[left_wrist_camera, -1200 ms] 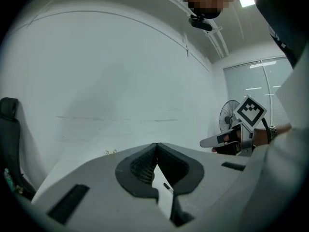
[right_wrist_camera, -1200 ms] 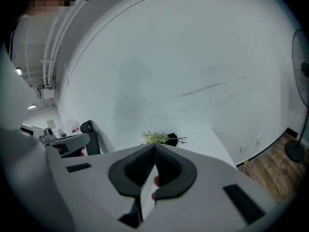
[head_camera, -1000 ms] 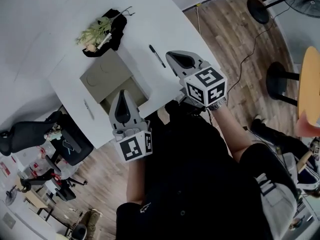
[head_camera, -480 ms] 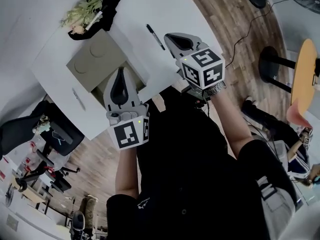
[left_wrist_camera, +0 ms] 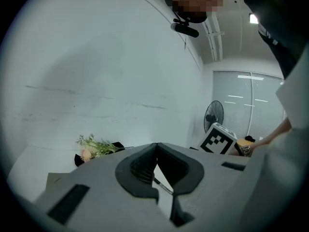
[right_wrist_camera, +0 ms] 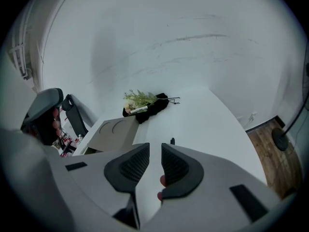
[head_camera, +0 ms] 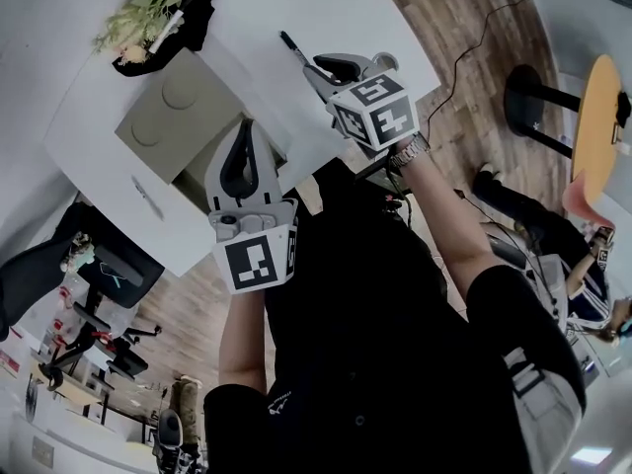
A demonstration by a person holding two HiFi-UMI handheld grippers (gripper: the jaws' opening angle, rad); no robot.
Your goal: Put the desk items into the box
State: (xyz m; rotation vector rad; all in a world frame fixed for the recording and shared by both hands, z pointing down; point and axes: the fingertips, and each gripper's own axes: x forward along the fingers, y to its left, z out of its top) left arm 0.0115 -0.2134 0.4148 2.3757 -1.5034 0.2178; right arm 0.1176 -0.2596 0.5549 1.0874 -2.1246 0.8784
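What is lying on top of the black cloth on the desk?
A green flower bunch lies on the black cloth. Anything beneath the cloth is hidden.

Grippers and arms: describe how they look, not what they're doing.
The left gripper and right gripper are grey plastic shells with black ribbed pads. Each carries a white cube printed with black square markers. The right gripper's jaws have just been opening, with nothing between them. The person wears a black short-sleeved top and a silvery watch on the right wrist.
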